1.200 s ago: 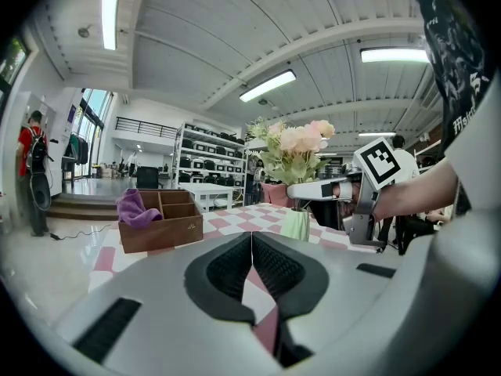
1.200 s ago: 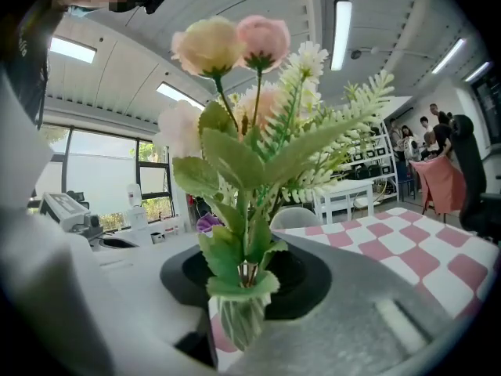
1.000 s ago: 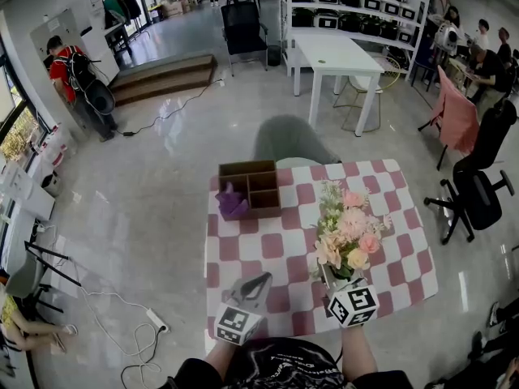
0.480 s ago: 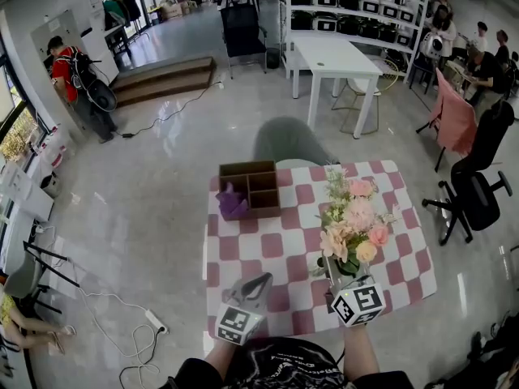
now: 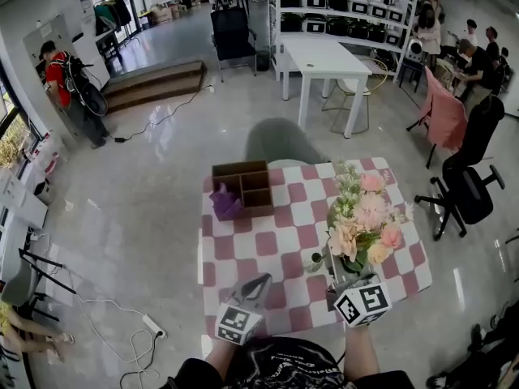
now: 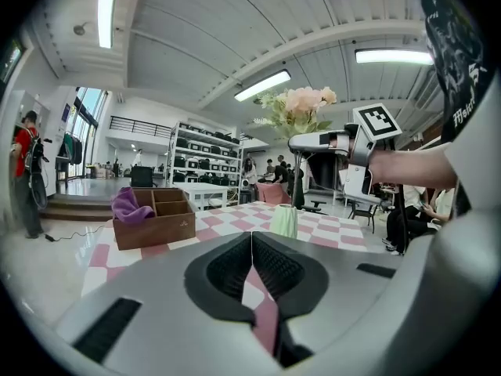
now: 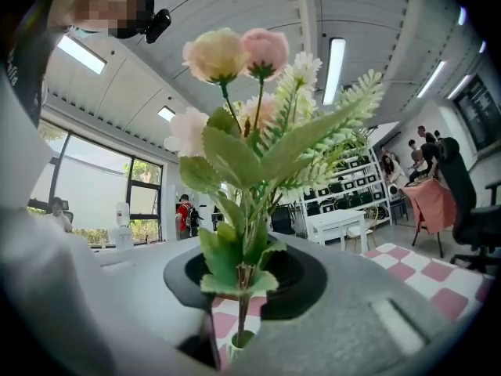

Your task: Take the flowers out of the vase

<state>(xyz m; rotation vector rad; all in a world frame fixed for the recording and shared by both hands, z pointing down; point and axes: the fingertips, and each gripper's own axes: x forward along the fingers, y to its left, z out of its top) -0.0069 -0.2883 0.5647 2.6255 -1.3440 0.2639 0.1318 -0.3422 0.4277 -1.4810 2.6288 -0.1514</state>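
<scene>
Pink-and-cream artificial flower bouquet (image 5: 365,221), likely light and floppy, toward the checked table's (image 5: 268,250) three o'clock, above the pale green vase (image 6: 285,220); right gripper (image 7: 241,284) jaws closing on its bunched stems, the soundest hold; left gripper (image 6: 250,245) pressed together, empty

Bright light from ceiling strips (image 6: 262,85) (fisheye-warped edges)
</scene>
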